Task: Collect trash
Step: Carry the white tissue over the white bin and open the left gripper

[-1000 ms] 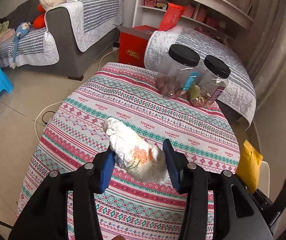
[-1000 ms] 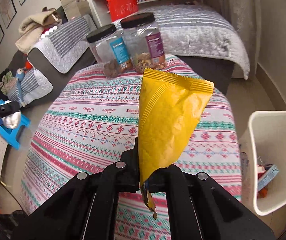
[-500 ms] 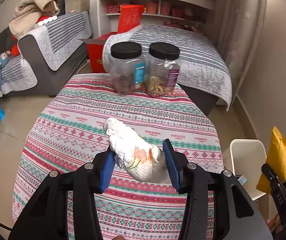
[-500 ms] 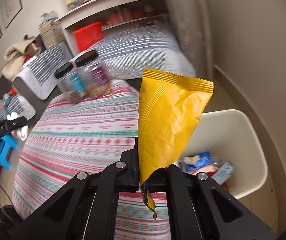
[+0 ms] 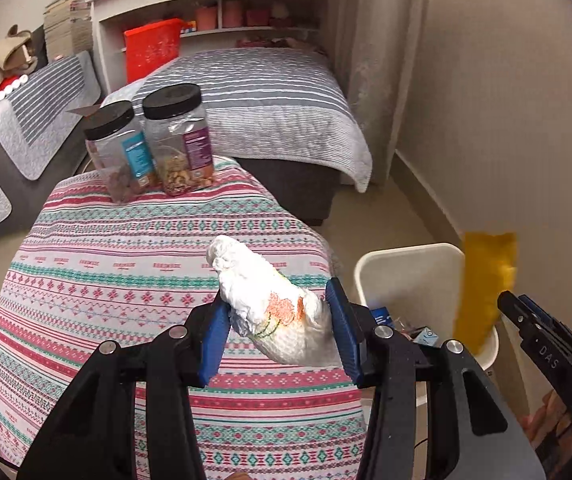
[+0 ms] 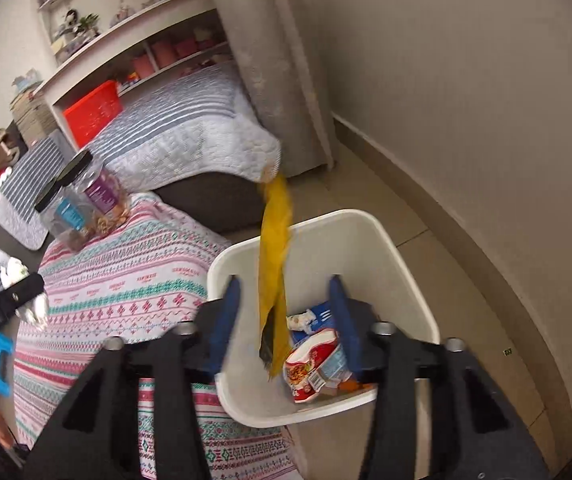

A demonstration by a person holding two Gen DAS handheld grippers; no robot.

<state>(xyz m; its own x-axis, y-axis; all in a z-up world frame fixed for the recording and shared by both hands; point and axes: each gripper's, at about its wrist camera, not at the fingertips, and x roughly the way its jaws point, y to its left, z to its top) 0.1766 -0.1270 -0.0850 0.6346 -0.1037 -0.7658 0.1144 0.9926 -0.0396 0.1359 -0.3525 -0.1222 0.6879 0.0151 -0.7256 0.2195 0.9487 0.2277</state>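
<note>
left gripper (image 5: pixel 277 322): fingers clamped on crumpled tissue (image 5: pixel 270 308) | right gripper (image 6: pixel 284 316): fingers just opening, yellow wrapper (image 6: pixel 275 256) loose between them, white bin (image 6: pixel 402 276) beneath

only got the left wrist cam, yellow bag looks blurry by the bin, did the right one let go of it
Observer: Yes. The right gripper has just been opening; the yellow bag hangs loose between its pads, touching neither.
Operator: is it over the bin
Observer: Yes, its lower end is inside the white bin's rim.
Operator: whats in the bin
Observer: A red and white snack wrapper and a blue packet.
</note>
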